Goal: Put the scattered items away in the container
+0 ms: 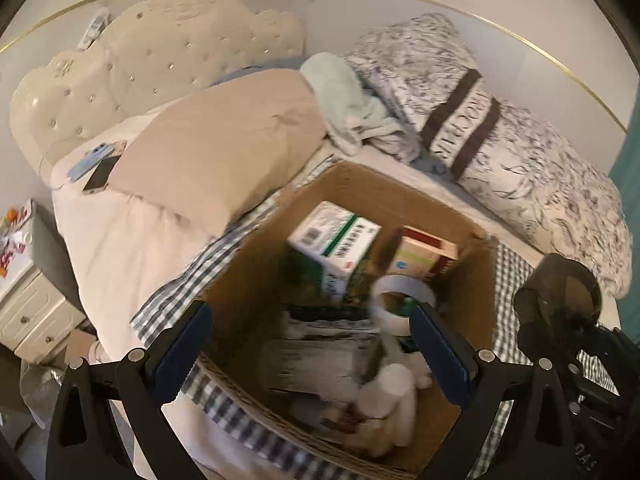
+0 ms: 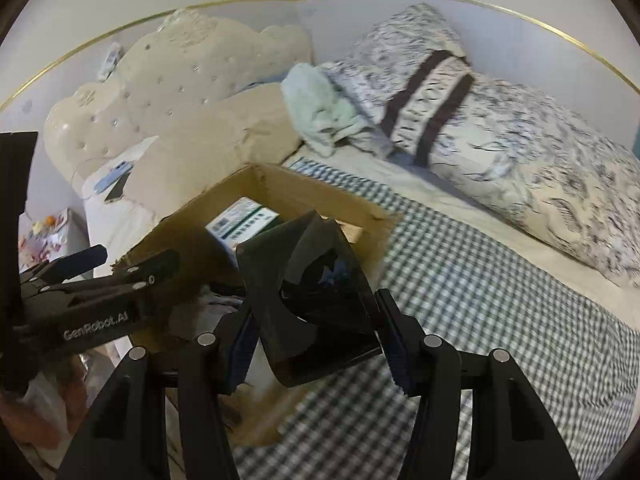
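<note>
The right claw (image 2: pixel 316 344) holds a dark, half-transparent plastic object (image 2: pixel 312 292) between its two blue-padded fingers (image 2: pixel 394 356); I cannot say exactly what it is (perhaps a smoked cover or a small case). The pads press on its two sides, so the jaws stand about half wide, and the object hangs tilted, its upper part already over the near rim of the cardboard box (image 2: pixel 260 184). I judge that it is being carried there so it can be dropped inside.

The left claw (image 1: pixel 312 344) is wide and holds nothing; it points down into the same cardboard box (image 1: pixel 476 280), maybe to guard or steady it.

Inside the box several things already lie: a white and green medicine carton (image 1: pixel 332 240), a small red and beige carton (image 1: pixel 424 256), a roll of white tape (image 1: pixel 400 288), and some white soft thing near the bottom that is too blurred to name.

The box stands on a checked sheet (image 2: pixel 480 300) on the bed, with a patterned quilt (image 2: pixel 520 152) and a beige pillow (image 1: pixel 224 152) beyond it. Two phones (image 1: pixel 100 168) lie near the padded headboard (image 1: pixel 160 64).
</note>
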`<action>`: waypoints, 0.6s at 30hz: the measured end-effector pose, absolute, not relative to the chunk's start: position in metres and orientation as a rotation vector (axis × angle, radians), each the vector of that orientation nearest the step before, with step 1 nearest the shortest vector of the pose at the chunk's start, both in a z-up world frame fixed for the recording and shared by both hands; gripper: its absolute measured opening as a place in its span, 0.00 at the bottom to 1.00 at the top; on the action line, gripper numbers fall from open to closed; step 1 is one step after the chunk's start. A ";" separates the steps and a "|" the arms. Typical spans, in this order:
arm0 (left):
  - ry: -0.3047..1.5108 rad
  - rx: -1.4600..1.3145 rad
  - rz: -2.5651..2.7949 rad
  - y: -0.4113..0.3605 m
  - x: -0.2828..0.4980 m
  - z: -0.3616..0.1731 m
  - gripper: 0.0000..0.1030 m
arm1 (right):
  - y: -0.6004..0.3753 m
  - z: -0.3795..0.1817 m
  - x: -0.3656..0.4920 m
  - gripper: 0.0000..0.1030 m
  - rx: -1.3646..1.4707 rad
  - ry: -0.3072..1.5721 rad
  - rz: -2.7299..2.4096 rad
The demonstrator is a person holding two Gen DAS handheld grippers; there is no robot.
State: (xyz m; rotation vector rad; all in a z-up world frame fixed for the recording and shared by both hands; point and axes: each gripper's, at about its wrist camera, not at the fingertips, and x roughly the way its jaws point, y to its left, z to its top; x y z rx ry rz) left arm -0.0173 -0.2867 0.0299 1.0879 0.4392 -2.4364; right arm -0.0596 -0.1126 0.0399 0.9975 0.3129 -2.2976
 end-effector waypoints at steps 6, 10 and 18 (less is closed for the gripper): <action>0.441 1.113 -2.412 -0.300 -0.019 0.016 0.98 | -0.142 0.023 -0.066 0.65 0.999 0.351 -2.267; 0.458 1.122 -2.428 -0.301 -0.024 0.013 0.98 | -0.144 0.026 -0.067 0.82 0.961 0.429 -2.370; 0.362 1.115 -2.555 -0.253 -0.030 0.029 0.98 | -0.094 0.045 -0.069 0.82 0.974 0.381 -2.498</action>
